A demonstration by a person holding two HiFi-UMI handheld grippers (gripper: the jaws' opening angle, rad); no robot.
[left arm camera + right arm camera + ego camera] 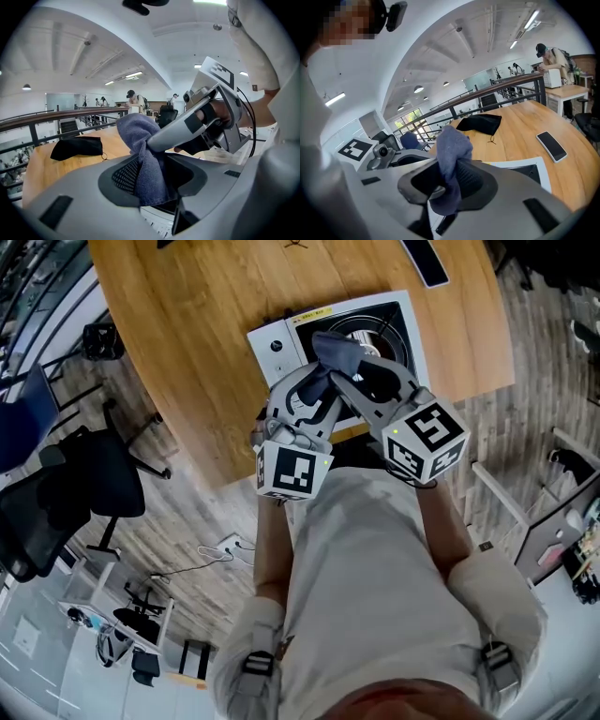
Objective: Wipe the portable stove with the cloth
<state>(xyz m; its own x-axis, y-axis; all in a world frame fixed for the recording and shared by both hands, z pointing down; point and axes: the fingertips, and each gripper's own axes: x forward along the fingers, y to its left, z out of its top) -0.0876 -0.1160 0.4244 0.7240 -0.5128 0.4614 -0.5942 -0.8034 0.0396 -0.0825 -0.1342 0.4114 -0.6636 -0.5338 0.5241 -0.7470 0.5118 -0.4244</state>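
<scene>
Both arms reach forward from the person's chest, and the two grippers meet nose to nose over the portable stove (272, 345), which sits at the near edge of the wooden table (187, 334). Each gripper points forward and downward.

The blue-grey cloth (140, 136) is bunched and lifted off the stove, above its burner. The right gripper (447, 180) is clenched on it, with one fold standing up past the jaws and the rest drooping below. The left gripper (157, 176) is released: its jaws stand wide, with the cloth hanging loose between them and the tip of the right gripper pinching it from the side.

The grippers and cloth cover much of the burner and the stove's near edge. In the left gripper view only a sliver of the stove shows under the jaws. The marker cubes hide the hands in the head view. A phone (551, 145) is cut off at that view's top edge. A black pouch (77, 147) lies farther back on the table.
</scene>
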